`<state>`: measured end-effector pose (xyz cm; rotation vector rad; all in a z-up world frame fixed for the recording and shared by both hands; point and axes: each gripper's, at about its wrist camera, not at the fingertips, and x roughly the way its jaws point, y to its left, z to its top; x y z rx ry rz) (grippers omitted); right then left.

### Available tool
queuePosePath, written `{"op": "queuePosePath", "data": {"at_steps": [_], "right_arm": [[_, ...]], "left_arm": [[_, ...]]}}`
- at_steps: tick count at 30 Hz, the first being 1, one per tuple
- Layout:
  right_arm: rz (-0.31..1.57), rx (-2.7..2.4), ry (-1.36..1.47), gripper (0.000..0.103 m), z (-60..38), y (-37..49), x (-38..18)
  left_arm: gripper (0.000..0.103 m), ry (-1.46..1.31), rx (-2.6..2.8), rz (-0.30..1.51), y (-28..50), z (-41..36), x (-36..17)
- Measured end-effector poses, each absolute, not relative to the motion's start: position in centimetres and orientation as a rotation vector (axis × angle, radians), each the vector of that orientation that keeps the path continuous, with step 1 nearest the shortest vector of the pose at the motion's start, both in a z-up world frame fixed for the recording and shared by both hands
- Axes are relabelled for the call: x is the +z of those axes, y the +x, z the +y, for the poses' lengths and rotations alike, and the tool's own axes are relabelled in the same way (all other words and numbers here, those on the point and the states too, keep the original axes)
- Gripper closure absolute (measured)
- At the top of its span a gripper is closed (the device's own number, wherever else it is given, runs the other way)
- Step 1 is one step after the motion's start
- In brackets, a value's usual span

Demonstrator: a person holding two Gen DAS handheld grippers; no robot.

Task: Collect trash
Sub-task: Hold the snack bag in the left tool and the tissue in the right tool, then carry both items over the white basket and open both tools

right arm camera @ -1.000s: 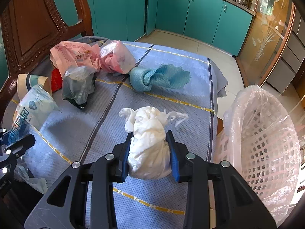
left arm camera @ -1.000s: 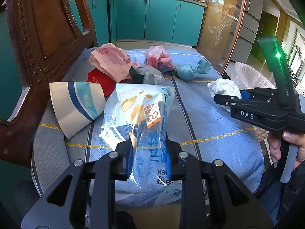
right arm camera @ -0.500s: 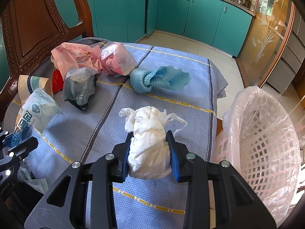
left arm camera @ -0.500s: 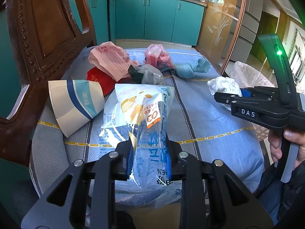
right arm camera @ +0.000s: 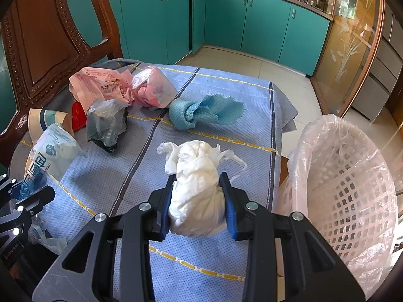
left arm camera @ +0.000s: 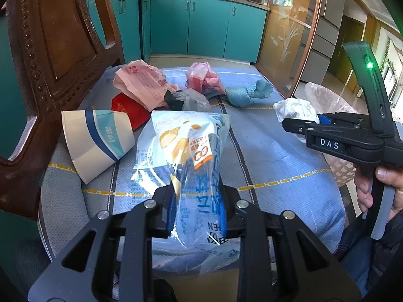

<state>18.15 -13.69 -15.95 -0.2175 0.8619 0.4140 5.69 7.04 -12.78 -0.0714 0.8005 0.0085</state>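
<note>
My left gripper (left arm camera: 197, 209) is shut on a clear blue-and-white bread bag (left arm camera: 186, 151), held over the near edge of the blue tablecloth (left arm camera: 277, 161). My right gripper (right arm camera: 199, 206) is shut on a crumpled white tissue wad (right arm camera: 196, 176), a little above the cloth. In the left wrist view the right gripper (left arm camera: 292, 123) shows at the right with the tissue wad (left arm camera: 294, 108) at its tip and a hand (left arm camera: 377, 188) on its handle. A white lattice waste basket (right arm camera: 352, 188) lined with clear plastic stands just right of the table.
More trash lies at the far left of the table: a paper cup (left arm camera: 95, 138), a pink bag (left arm camera: 141, 85), a second pink bag (left arm camera: 204, 78), a grey bag (right arm camera: 105, 123), a blue cloth (right arm camera: 206, 110). A carved wooden chair (left arm camera: 50, 50) stands at the left.
The right gripper with the tissue wad has shifted slightly; the left gripper and its bag have stayed put.
</note>
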Motion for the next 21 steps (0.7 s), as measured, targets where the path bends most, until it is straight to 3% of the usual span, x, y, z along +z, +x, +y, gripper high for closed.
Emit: {"op": "queuePosePath", "data": {"at_steps": [21], "right_arm": [[0.849, 0.418, -0.191, 0.068, -14.06, 18.01, -15.47]], "left_arm": [[0.076, -0.071, 0.009, 0.797, 5.66, 6.96, -12.74]]}}
